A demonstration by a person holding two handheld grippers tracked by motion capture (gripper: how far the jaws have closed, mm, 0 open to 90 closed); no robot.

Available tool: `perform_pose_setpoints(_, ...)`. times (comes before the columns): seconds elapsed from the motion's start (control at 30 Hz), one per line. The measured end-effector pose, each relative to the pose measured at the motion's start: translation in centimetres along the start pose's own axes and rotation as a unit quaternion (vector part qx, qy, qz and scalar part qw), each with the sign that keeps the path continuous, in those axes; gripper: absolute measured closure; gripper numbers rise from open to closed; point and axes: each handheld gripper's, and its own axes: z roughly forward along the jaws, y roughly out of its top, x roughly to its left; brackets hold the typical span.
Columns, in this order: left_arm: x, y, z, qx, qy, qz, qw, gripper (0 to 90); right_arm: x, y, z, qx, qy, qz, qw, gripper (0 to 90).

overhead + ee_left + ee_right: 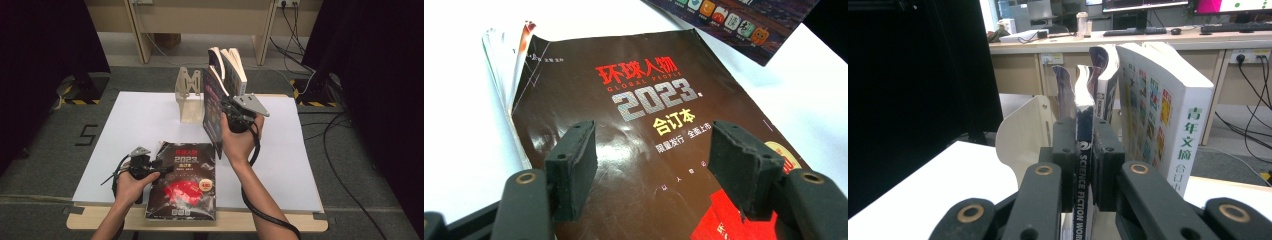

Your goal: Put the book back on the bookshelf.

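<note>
table (150,107): it was covered with a white sheet, and all the things stood or lay on it.
flat magazine (184,181): a dark brown one with a red title and "2023" on the cover. it lay flat at the near edge of the table, in front of the left hand. its pages at the top left corner curled up a little. in the left gripper view (634,150) the cover filled most of the picture.
held magazine (214,112): a thin one with a dark cover. it stood upright on its edge near the middle of the table, just right of the stand, with its lower corner close to the flat magazine. in the right gripper view its spine (1085,165) was between the jaws, and i could read "science fiction" on it.
white book (1160,125): a thick one with green letters on the spine. it stood just right of the held magazine, leaning a little.
other books (227,65): they stood behind, at the far side of the table, with pages fanned out at the top.
stand (189,97): a pale wooden bookend, upright, at the left of the row of books.
right gripper (235,115): it was closed on the spine of the held magazine, with the pads pressing from both sides.
left gripper (167,167): its jaws were open, wide apart, just over the cover of the flat magazine. nothing was between the pads.
</note>
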Motion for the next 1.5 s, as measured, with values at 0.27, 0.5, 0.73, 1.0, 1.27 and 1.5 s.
perform_pose_setpoints(0.27,0.0,0.0,0.1,0.001,-0.001,0.000,1.0000,35.7,-0.3,-0.5,-0.6,0.006,0.004,0.000,1.0000,82.5)
perform_pose_setpoints(0.5,0.0,-0.1,0.1,0.001,0.000,0.001,1.0000,35.7,-0.5,-0.6,-1.0,0.020,0.007,0.010,0.9997,79.4)
perform_pose_setpoints(0.73,0.0,-0.1,0.1,0.000,0.000,0.000,1.0000,35.7,-1.0,-0.7,-0.5,0.044,0.008,0.022,0.9988,76.1)
perform_pose_setpoints(1.0,0.0,-0.1,0.1,0.002,0.001,0.000,1.0000,35.7,-1.4,-0.2,0.7,0.066,0.001,0.031,0.9973,73.1)
perform_pose_setpoints(1.27,0.1,0.0,0.0,0.001,0.001,0.000,1.0000,35.7,-1.6,0.3,1.7,0.073,-0.006,0.035,0.9967,75.4)
perform_pose_setpoints(1.5,0.1,0.0,0.0,0.003,0.002,0.001,1.0000,35.7,-1.6,0.4,2.1,0.081,-0.014,0.029,0.9962,81.1)
